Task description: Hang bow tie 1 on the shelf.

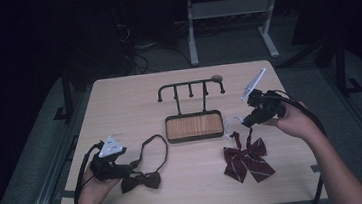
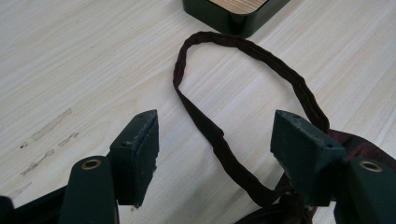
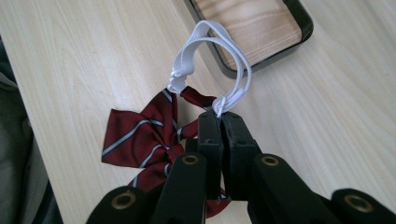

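Note:
A dark red striped bow tie (image 1: 247,160) lies at the table's front right; its white elastic strap (image 1: 231,125) rises toward my right gripper (image 1: 247,122). In the right gripper view the jaws are shut on the white strap (image 3: 212,56), and the striped bow tie (image 3: 140,140) hangs below them. A dark brown bow tie (image 1: 141,181) with a long loop strap (image 1: 154,149) lies at the front left. My left gripper (image 1: 134,165) sits beside it, open. In the left gripper view the brown strap (image 2: 219,144) runs between the open fingers (image 2: 140,154) without touching them.
A black hook rack (image 1: 190,87) on a wood-inlaid tray base (image 1: 194,126) stands mid-table, its base corner (image 2: 233,16) in the left gripper view and its base (image 3: 252,28) in the right gripper view. Table edges lie near both forearms. A white desk frame (image 1: 231,22) stands beyond.

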Motion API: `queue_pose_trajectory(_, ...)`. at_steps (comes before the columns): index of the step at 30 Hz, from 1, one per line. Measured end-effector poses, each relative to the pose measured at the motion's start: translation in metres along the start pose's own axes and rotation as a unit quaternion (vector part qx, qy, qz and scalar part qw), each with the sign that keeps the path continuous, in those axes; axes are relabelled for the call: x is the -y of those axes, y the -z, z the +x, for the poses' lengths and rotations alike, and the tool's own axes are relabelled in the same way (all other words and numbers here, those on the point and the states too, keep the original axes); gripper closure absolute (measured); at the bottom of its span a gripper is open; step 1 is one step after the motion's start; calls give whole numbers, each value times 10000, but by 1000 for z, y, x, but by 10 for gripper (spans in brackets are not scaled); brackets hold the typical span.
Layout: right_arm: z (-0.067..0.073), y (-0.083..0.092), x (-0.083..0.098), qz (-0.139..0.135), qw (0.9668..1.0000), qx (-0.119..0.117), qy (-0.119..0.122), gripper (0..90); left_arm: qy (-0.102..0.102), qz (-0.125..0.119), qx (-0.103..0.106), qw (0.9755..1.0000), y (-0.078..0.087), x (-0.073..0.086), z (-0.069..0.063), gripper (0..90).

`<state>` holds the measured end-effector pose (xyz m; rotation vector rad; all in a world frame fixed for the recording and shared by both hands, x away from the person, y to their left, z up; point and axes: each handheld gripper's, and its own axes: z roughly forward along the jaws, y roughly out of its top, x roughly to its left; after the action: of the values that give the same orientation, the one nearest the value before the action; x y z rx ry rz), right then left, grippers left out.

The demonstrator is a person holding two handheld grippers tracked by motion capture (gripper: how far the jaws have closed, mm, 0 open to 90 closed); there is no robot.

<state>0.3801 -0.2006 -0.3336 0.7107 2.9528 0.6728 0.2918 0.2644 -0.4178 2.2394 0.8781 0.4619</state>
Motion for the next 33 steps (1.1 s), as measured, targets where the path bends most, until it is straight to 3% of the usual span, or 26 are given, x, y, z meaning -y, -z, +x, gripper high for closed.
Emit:
queue_pose_trajectory(17, 10, 32, -25, -31, 9996, 135, 234, 869, -27, -13, -5, 10000, 1, 0, 0, 330)
queue_pose_trajectory(33, 3, 50, -48, -37, 9993, 287, 220, 868, 1, -42, 18, 10000, 0, 0, 0, 328)
